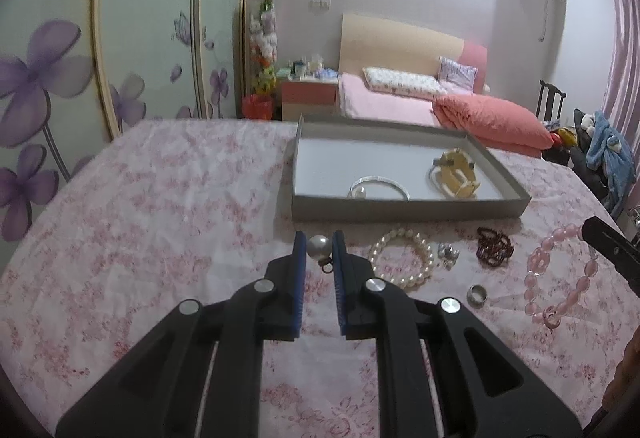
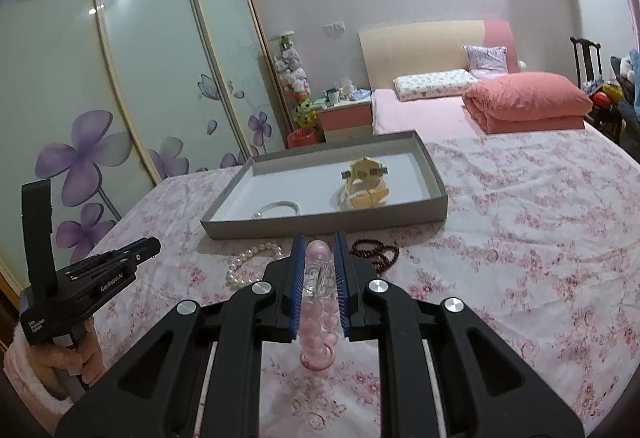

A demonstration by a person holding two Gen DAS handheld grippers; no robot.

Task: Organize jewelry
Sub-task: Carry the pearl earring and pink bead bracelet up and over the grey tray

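My left gripper [image 1: 319, 244] is shut on a large pearl earring [image 1: 319, 246] just above the flowered cloth, in front of the grey tray [image 1: 400, 207]. My right gripper [image 2: 319, 250] is shut on a pink bead bracelet [image 2: 318, 302], which hangs between the pads; it also shows in the left wrist view [image 1: 560, 274]. The tray [image 2: 320, 224] holds a white bangle [image 1: 380, 186] and a yellow block bracelet [image 1: 456, 173]. A pearl bracelet [image 1: 402, 258], small silver earrings [image 1: 448, 254], a dark red bead bracelet [image 1: 494, 248] and a silver ring [image 1: 477, 294] lie on the cloth.
The table is covered by a pink flowered cloth [image 1: 160, 217]. Behind it stand a bed [image 1: 400, 97] with a folded red quilt [image 1: 492, 117], a bedside cabinet [image 1: 308, 95] and sliding wardrobe doors [image 1: 60, 77]. The left gripper body [image 2: 92, 278] shows at the right view's left edge.
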